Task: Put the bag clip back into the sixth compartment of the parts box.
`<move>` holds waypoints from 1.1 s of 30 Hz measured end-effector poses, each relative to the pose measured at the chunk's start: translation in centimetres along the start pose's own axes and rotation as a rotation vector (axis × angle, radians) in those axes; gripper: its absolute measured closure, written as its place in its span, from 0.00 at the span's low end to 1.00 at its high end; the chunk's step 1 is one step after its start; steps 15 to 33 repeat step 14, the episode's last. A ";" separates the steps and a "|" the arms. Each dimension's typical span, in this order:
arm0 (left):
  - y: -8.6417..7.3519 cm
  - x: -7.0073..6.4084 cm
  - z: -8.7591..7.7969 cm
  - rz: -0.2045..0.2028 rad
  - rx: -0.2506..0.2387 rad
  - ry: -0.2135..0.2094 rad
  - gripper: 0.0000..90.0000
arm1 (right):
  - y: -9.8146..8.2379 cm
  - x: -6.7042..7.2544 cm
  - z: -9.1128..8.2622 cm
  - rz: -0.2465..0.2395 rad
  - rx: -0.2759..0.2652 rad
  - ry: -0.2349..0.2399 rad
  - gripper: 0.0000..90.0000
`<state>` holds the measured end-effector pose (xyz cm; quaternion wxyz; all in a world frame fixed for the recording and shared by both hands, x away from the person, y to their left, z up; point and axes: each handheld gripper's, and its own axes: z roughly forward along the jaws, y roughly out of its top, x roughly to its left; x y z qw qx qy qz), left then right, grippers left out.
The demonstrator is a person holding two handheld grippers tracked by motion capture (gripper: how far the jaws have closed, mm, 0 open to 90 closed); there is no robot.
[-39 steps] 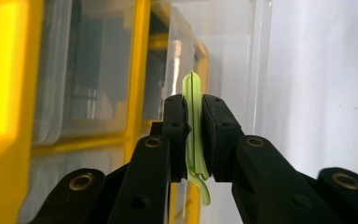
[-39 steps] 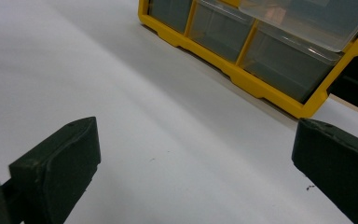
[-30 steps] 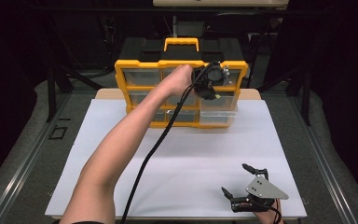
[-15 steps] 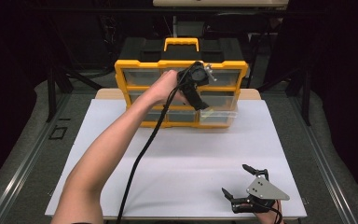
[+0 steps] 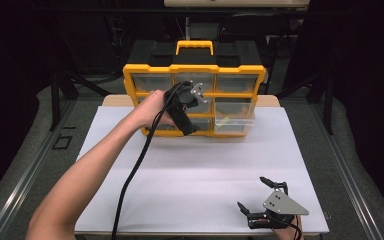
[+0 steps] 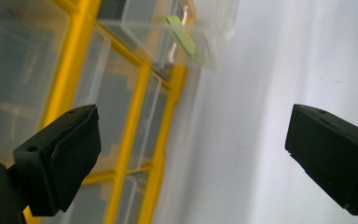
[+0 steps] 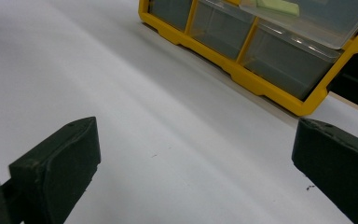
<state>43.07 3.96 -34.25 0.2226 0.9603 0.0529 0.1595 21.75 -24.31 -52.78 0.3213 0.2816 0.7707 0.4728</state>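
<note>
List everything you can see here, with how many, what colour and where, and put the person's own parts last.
Drawer organiser: one, yellow frame with clear drawers and a black case behind, standing at the far edge of the table.
Pulled-out drawer: one, clear, lower right of the organiser, sticking out toward the person.
Green piece: one, pale green, inside the pulled-out drawer.
Table top: one, white.
Left claw: one, black, open, in front of the organiser's middle drawers, nothing between its jaws.
Right claw: one, black, open, resting at the near right corner.
Forearm: one, reaching in from the lower left.

Glossy yellow plastic organiser frame, clear smooth plastic drawers, matt white tabletop.
</note>
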 end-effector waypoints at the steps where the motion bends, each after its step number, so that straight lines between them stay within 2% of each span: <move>1: -0.4 -0.2 0.1 -0.002 0.001 0.003 0.03 | 0.0 0.0 0.0 0.000 0.001 0.000 0.01; 4: -2.1 -1.1 0.5 -0.016 0.020 -0.003 0.02 | 0.0 0.0 0.1 -0.002 0.000 0.002 0.01; 6: -2.5 -1.3 0.6 -0.019 0.030 -0.006 0.02 | 0.0 0.0 0.1 -0.002 0.000 0.003 0.01; 14: -6.4 -3.0 2.0 -0.084 0.018 -0.030 0.00 | 0.0 -0.1 0.3 -0.006 0.001 0.007 0.01; 33: -6.4 -3.0 2.0 -0.084 0.018 -0.030 0.00 | 0.0 -0.1 0.3 -0.006 0.001 0.007 0.01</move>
